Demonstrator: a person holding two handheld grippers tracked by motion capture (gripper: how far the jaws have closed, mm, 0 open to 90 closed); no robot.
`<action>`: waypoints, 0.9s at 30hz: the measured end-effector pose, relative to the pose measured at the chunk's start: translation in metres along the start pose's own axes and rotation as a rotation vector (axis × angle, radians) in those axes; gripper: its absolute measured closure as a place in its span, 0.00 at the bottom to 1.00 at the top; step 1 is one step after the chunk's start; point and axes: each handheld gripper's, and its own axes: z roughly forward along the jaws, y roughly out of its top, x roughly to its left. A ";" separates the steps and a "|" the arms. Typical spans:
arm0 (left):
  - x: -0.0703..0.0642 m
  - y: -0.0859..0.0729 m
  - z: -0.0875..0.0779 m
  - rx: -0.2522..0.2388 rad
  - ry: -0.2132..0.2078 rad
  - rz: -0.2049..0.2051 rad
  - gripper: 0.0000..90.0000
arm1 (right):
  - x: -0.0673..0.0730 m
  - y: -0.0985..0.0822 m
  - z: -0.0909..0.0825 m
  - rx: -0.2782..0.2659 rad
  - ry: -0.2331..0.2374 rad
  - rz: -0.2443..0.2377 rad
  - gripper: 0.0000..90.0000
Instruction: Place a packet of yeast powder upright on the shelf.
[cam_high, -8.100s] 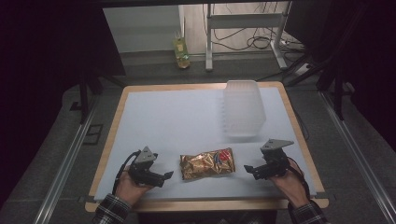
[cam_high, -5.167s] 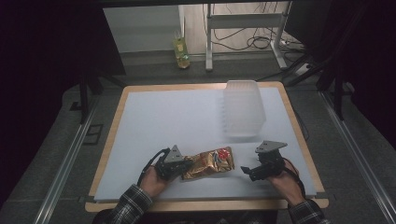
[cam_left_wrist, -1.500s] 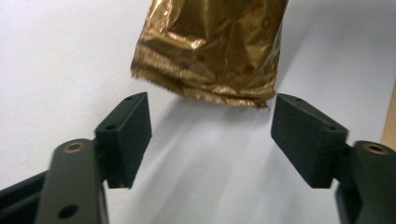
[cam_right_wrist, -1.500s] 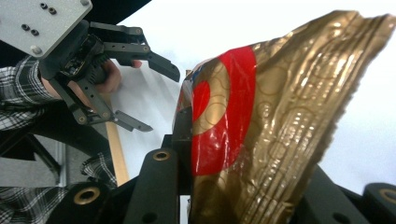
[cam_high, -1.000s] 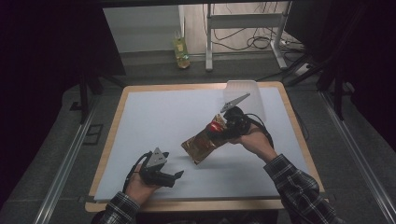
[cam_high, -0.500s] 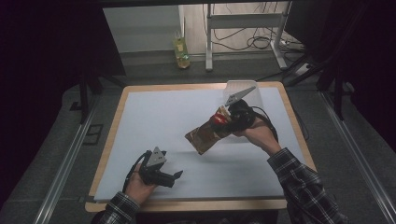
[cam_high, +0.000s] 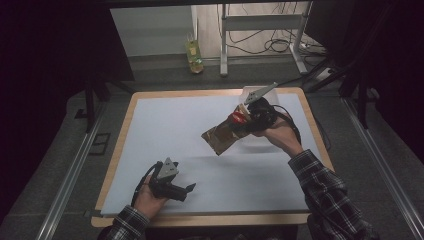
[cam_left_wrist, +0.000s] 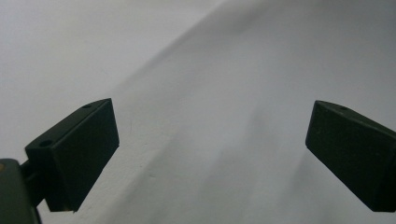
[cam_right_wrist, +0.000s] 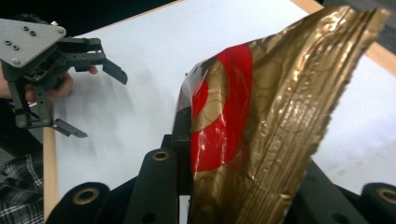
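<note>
Since the earlier frame, the snack bag (cam_high: 222, 137) is rising off the table (cam_high: 150, 130). Left gripper (cam_high: 186, 190) is resting released near the front edge; right gripper (cam_high: 239, 120) is clenching the bag, probably carrying it; next it needs a landing place.

Left hand-held gripper (cam_high: 189, 189) low at the near edge, level, jaws spread wide with nothing between them, having just opened further. Right hand-held gripper (cam_high: 239, 121) raised on an outstretched forearm, jaws clamped tight, grey plate tilted upward.
</note>
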 end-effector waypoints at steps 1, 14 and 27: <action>0.000 0.000 0.000 0.003 -0.001 0.002 0.03 | -0.002 0.002 -0.002 0.002 -0.023 -0.005 0.78; 0.001 -0.001 0.000 -0.011 0.014 0.006 0.02 | -0.022 0.013 -0.018 -0.019 -0.077 -0.027 0.78; 0.007 -0.002 -0.004 -0.054 0.077 -0.009 0.00 | -0.048 0.023 -0.037 0.012 -0.160 -0.061 0.78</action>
